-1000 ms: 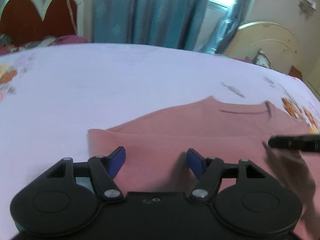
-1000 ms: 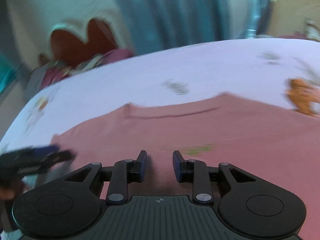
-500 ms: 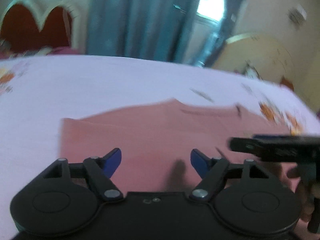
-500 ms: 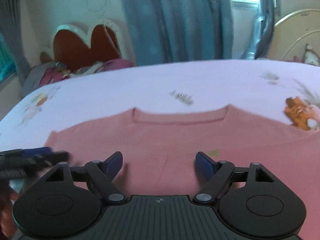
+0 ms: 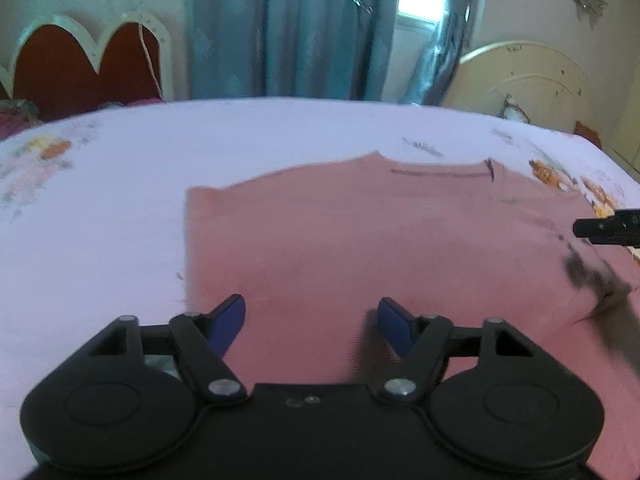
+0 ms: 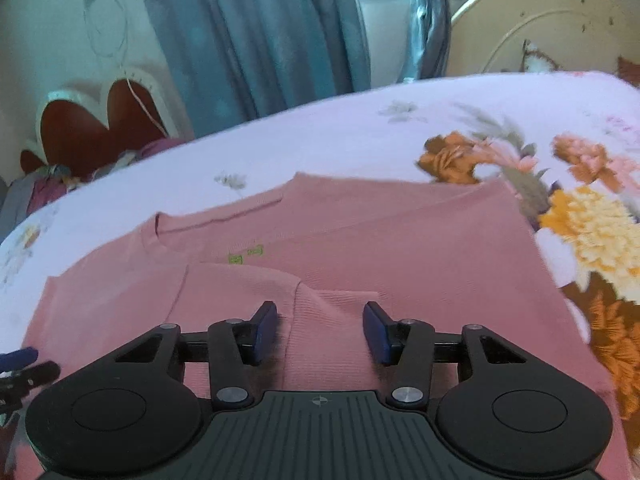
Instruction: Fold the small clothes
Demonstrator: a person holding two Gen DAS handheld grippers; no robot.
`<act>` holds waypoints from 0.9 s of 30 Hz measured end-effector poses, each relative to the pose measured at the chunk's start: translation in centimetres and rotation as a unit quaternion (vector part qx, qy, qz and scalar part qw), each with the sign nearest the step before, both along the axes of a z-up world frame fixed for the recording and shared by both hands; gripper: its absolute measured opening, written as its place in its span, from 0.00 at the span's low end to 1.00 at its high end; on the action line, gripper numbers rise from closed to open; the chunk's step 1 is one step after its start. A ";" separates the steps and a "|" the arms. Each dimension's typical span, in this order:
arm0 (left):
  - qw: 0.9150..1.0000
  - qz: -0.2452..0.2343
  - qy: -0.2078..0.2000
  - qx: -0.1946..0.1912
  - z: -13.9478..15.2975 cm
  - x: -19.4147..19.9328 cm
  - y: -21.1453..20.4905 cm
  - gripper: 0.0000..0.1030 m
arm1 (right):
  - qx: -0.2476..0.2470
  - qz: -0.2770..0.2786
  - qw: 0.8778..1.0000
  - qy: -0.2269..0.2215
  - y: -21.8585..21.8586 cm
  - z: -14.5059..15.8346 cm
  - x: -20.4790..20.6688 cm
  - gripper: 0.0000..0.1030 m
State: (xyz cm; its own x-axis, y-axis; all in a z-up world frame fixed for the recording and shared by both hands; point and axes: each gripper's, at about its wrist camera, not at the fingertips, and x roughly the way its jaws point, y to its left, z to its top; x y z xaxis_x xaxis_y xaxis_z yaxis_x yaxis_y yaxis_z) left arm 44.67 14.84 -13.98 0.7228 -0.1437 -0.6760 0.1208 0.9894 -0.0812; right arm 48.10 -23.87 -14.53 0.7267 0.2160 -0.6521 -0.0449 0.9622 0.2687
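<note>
A pink knit top point(image 5: 340, 240) lies flat on the bed, neckline at the far side, both sleeves folded inward across the body point(image 6: 360, 248). My left gripper point(image 5: 310, 320) is open and empty above the top's near left part. My right gripper point(image 6: 320, 328) is open and empty above the folded sleeve ends near the middle. The right gripper's tip shows at the right edge of the left wrist view point(image 5: 608, 230). The left gripper's tip shows at the lower left of the right wrist view point(image 6: 24, 368).
The bed has a white sheet point(image 5: 120, 208) with orange flower prints point(image 6: 592, 224) to the right of the top. A red and white headboard point(image 5: 80, 64) and teal curtains point(image 5: 288, 28) stand behind. A cream headboard point(image 5: 520, 80) is at the far right.
The right gripper opened and swung right, now looking at the top's right half. The left gripper stayed open and shifted slightly. The top lies still.
</note>
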 end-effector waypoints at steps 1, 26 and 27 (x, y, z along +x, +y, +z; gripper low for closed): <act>1.000 -0.001 -0.004 -0.012 0.4 -0.4 -0.1 0.69 | 0.000 0.002 1.000 -0.011 0.4 0.4 -0.3 0.47; 0.998 -0.014 0.013 0.066 -0.7 -4.4 -0.7 0.70 | -0.085 0.062 0.994 0.038 3.5 -1.9 -3.6 0.47; 0.998 -0.010 0.013 0.063 -0.8 -4.6 -0.6 0.70 | -0.108 0.075 0.991 0.019 3.9 -2.1 -4.2 0.47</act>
